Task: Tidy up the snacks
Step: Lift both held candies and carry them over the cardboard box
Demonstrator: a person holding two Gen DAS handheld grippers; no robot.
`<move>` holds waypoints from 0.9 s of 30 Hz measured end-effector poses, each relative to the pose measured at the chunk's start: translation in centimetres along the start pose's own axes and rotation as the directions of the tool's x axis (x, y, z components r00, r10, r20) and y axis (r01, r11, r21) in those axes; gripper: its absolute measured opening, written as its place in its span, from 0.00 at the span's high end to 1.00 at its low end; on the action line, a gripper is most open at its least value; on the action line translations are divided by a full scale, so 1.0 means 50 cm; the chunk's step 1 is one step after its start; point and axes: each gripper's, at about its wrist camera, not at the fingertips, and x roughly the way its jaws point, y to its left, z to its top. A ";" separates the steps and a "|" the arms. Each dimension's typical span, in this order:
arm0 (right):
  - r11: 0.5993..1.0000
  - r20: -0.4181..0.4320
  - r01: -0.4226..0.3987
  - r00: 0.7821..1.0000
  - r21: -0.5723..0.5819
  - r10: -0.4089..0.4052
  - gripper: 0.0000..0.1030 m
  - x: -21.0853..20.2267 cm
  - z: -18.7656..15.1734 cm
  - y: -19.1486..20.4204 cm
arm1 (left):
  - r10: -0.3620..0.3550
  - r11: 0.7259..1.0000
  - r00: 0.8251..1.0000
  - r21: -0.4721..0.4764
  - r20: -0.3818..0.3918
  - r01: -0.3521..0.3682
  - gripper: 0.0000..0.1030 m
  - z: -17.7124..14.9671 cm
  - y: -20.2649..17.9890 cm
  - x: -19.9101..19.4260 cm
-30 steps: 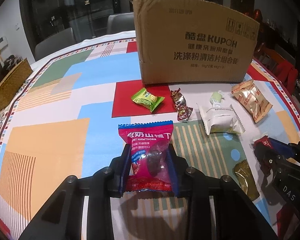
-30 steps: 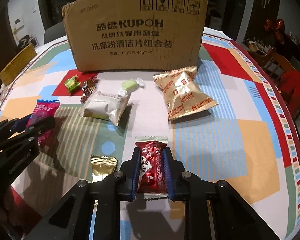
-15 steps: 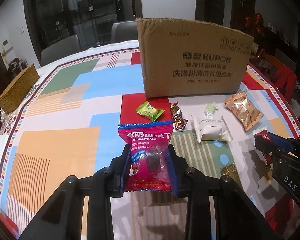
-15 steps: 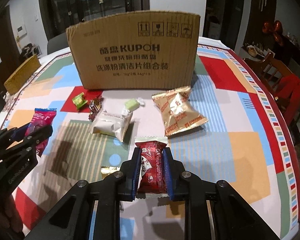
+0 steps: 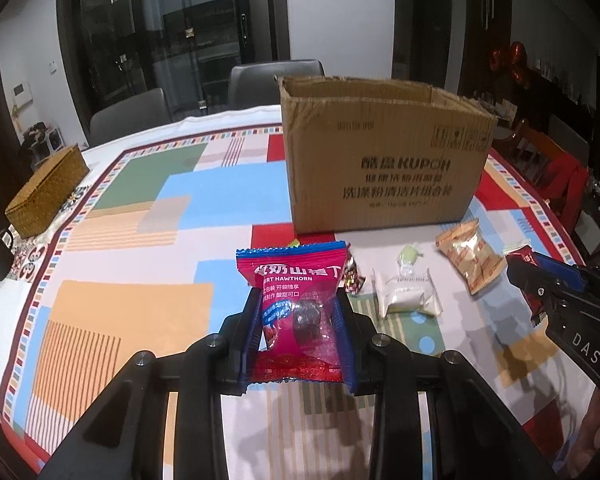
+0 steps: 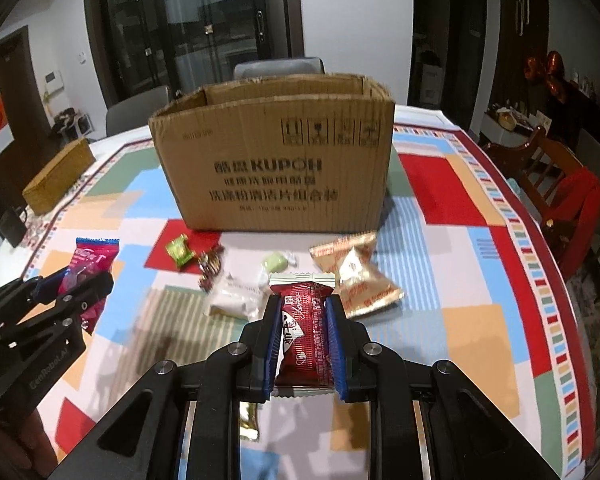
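- My left gripper [image 5: 298, 328] has its jaws clamped on a pink packet [image 5: 296, 300], a glossy plastic sachet with crimped ends and a clear window showing a dark round sweet; I see it held clear above the bench [image 5: 140, 216].
- My right gripper [image 6: 303, 336] has its jaws pressed together on a dark red packet [image 6: 305, 332], a narrow shiny foil wrapper with pale serrated ends, also held off the bench.
- From the right wrist view, the left gripper shows at the left edge with the pink packet between its black fingers.
- A cardboard box [image 6: 272, 168] stands upright beyond both packets, open at the top, with corrugated brown walls, a rough torn rim and dark printed lettering on its front.
- Between the box and my grippers lie loose snacks on the bench: a small green wrapper [image 6: 179, 250], a crinkled metallic sweet [image 6: 210, 266], a pale green twisted candy [image 6: 275, 261], a white pillow-shaped packet [image 6: 236, 296] and a puffy tan biscuit bag [image 6: 354, 276].
- A gold foil wrapper [image 6: 247, 420] lies flat beneath my right gripper, mostly hidden.
- The bench wears a smooth cloth of coloured rectangles and stripes.
- A woven rectangular basket [image 5: 46, 192] sits at the far left edge.
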 end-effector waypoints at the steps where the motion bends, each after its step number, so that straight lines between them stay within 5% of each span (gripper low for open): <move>1: 1.000 0.007 -0.002 1.000 0.000 0.002 0.77 -0.004 0.007 0.001 | 0.000 1.000 1.000 -0.001 0.004 0.000 0.68 0.005 0.001 -0.003; 27: 1.000 0.166 -0.012 0.986 0.014 0.010 0.77 -0.050 0.187 -0.027 | -0.030 0.999 0.988 0.015 0.152 0.028 0.68 0.202 -0.015 -0.044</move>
